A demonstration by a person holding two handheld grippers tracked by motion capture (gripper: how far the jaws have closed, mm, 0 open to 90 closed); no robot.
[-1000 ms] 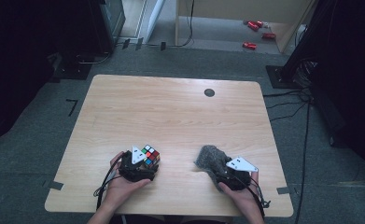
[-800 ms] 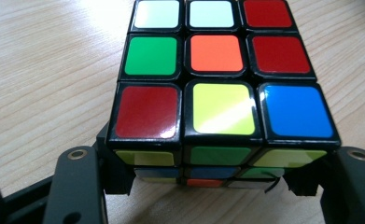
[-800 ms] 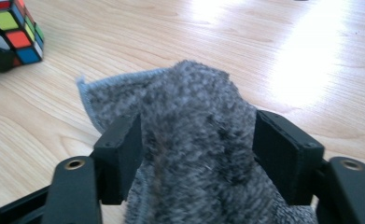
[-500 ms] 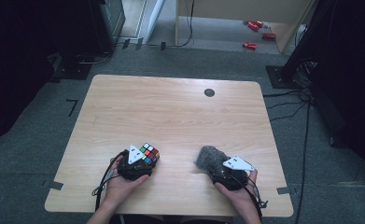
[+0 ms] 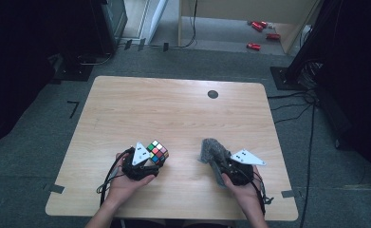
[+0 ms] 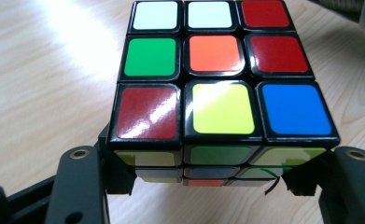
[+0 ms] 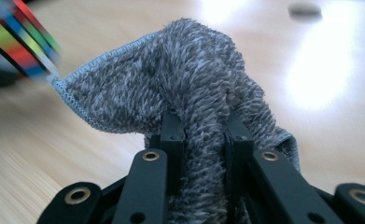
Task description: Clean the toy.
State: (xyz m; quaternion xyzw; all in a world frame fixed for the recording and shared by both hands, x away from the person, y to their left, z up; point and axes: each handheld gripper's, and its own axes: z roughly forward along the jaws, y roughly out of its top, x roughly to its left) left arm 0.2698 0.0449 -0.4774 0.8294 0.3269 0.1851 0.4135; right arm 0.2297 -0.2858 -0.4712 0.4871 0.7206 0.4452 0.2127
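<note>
Cube (image 5: 157, 152) sits clamped in the left tongs (image 5: 150, 161), grey cloth (image 5: 211, 151) pinched in the right tongs (image 5: 223, 164); both pickups look done, wiping remains, judging by the worktop (image 5: 173, 109).

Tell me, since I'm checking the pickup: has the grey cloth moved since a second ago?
Yes. The grey cloth, pinched in the right gripper, now sits bunched slightly farther from the table's near edge.
</note>
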